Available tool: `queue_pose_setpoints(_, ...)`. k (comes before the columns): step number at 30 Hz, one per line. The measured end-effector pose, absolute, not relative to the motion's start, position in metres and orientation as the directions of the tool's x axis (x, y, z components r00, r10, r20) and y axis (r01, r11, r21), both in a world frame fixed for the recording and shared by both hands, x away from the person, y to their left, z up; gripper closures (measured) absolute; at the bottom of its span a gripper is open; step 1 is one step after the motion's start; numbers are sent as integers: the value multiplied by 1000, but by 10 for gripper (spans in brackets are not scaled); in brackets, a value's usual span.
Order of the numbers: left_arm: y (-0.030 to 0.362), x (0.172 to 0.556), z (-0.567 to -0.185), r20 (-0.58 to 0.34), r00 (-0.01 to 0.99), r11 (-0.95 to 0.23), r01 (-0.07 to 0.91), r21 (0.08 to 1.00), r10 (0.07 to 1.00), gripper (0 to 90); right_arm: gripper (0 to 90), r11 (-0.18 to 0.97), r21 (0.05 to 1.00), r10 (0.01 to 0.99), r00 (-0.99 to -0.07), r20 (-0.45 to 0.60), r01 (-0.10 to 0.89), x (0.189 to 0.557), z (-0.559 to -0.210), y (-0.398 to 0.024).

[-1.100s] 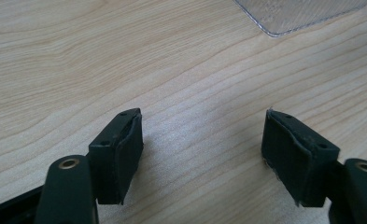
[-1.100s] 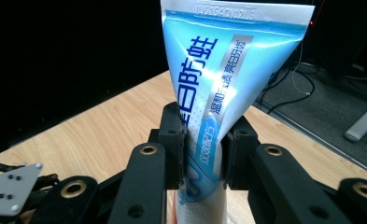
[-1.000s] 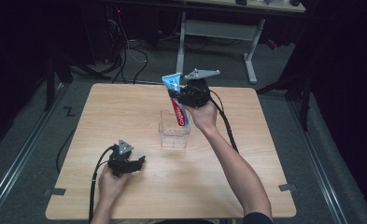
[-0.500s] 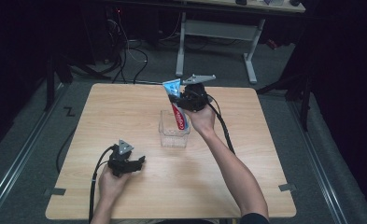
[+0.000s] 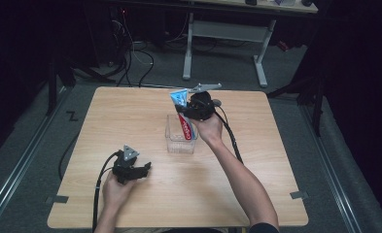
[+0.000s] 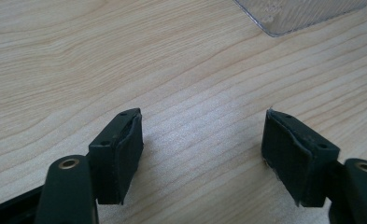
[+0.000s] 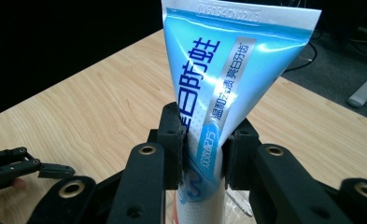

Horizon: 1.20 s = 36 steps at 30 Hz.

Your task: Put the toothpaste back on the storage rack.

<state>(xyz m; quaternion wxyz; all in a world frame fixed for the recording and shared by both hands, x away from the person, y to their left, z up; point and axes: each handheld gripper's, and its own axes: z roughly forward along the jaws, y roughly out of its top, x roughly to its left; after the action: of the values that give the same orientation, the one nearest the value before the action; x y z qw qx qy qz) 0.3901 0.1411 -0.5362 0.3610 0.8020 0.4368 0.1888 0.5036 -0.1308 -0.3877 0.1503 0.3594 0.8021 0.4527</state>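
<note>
The right tongs (image 7: 203,140) pinch the toothpaste tube (image 7: 228,70) upright over the clear box (image 5: 181,141); left tongs (image 6: 202,154) spread.

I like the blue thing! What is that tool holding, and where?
The right tool pinches a blue-and-white toothpaste tube around its middle, below the flat crimped end.

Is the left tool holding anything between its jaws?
No: the left tool stands open over the bare wooden table, with nothing between its jaws.
</note>
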Motion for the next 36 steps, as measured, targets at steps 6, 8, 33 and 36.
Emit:
queue_pose_setpoints(6, 141, 390, -536, -12, 547, -358, 564, 744, 837, 299, 724, 339, 823, 711, -697, 94, 456, 503, -394, -132)
queue_pose_setpoints(8, 141, 390, -536, -12, 547, -358, 564, 744, 837, 299, 723, 344, 819, 710, -698, 93, 459, 503, -396, -133)
queue_pose_setpoints(33, 141, 390, -536, -13, 547, -357, 565, 744, 837, 299, 712, 354, 800, 711, -695, 106, 485, 498, -409, -137)
queue_pose_setpoints(36, 141, 390, -536, -12, 547, -357, 564, 744, 837, 299, 710, 354, 795, 714, -691, 110, 492, 497, -410, -137)
